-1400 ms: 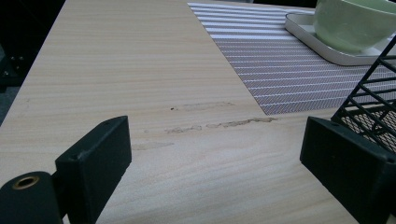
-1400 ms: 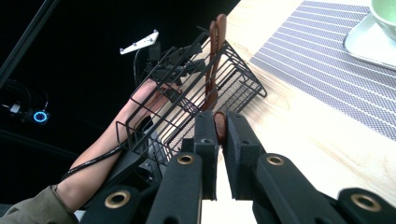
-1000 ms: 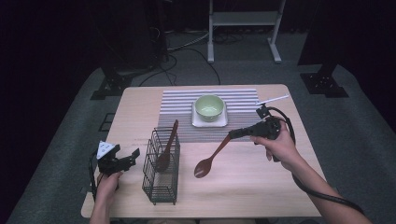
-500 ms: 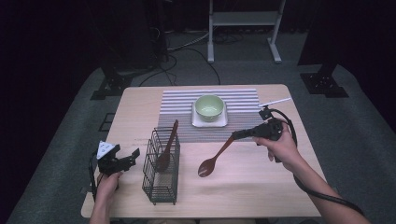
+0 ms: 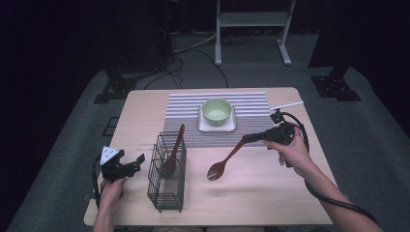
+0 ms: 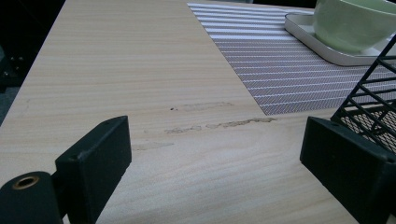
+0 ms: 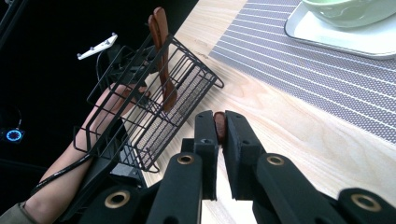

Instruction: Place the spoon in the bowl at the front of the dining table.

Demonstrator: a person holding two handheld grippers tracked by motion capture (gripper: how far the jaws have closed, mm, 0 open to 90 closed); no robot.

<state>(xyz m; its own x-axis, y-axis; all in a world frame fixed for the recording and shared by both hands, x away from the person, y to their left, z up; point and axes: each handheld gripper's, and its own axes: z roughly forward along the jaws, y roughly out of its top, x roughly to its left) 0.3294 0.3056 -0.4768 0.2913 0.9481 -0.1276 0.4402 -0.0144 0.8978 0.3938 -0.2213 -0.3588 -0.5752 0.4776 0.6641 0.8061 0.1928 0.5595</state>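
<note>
- The right gripper (image 5: 251, 137), pinching a wooden spoon (image 5: 223, 160) by its handle, is drifting rightward, away from the wire basket (image 5: 167, 174), so delivery is still pending.
- The left gripper (image 5: 138, 162) is resting spread at the basket's left.

Wooden spoon (image 7: 219, 126) mostly hidden between the right gripper's (image 7: 220, 122) jaws.
</note>
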